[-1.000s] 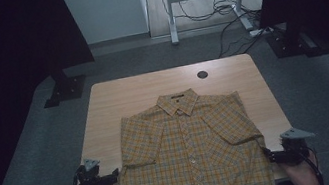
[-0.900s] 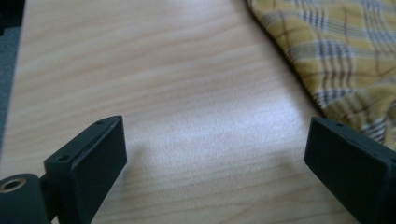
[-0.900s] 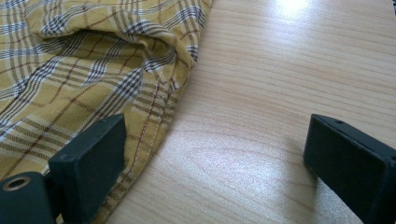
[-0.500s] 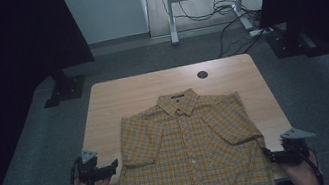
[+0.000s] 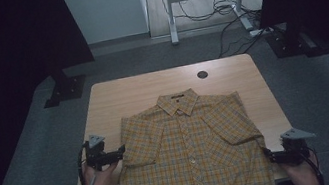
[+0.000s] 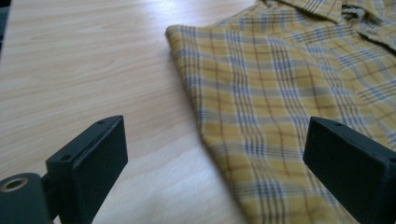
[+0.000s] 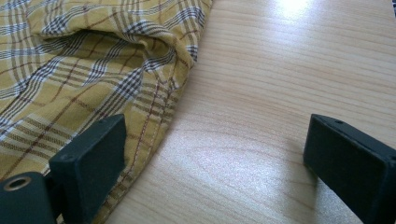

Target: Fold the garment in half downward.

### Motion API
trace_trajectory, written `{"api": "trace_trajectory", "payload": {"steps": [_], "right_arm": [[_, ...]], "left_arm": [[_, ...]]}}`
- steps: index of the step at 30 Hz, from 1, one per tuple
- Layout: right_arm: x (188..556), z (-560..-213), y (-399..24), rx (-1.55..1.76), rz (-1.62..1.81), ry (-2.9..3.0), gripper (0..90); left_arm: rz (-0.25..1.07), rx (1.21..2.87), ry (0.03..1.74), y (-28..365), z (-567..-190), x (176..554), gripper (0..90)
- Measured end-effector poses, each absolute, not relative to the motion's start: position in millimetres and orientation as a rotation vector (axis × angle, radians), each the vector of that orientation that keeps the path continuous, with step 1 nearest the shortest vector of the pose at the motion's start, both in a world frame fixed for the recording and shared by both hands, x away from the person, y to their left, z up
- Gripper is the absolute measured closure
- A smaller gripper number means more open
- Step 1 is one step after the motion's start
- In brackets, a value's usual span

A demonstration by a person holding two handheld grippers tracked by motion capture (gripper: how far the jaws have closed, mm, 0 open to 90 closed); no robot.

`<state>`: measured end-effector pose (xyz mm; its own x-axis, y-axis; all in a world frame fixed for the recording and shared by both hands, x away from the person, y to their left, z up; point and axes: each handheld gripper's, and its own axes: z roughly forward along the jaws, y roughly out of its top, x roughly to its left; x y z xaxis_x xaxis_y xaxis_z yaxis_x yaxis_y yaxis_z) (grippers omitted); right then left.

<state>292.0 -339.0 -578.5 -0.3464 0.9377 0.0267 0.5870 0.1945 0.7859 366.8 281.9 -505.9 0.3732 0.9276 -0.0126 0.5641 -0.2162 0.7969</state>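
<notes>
A yellow plaid shirt (image 5: 190, 154) lay flat and face up on the wooden table (image 5: 122, 97), buttoned, collar toward the far edge and hem at the near edge; a small dark round hole (image 5: 202, 74) sat in the tabletop beyond the collar. The left gripper (image 5: 120, 151), held in the person's left hand (image 5: 96, 177), lay at the edge of the shirt's left sleeve; in the left gripper view its jaws stood wide apart and held nothing, the sleeve's edge (image 6: 205, 126) lying between them on the bare wood. The right gripper (image 5: 268, 155) rested at the shirt's right side near the table's front corner; in the right gripper view its jaws likewise stood spread and empty, one over the stitched side edge (image 7: 154, 116), the other over bare wood.
</notes>
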Motion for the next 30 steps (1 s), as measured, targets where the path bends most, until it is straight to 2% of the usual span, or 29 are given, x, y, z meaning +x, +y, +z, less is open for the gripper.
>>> {"api": "trace_trajectory", "payload": {"steps": [19, 30], "right_arm": [[292, -579, -339, 1.421, 1.001, 2.009, 6.3], [292, -579, -339, 1.419, 1.0, 2.008, 6.2]], "left_arm": [[0.608, 1.921, 1.271, 252, -520, 408, 6.2], [0.652, 1.96, 1.348, 244, -540, 426, 6.2]]}}
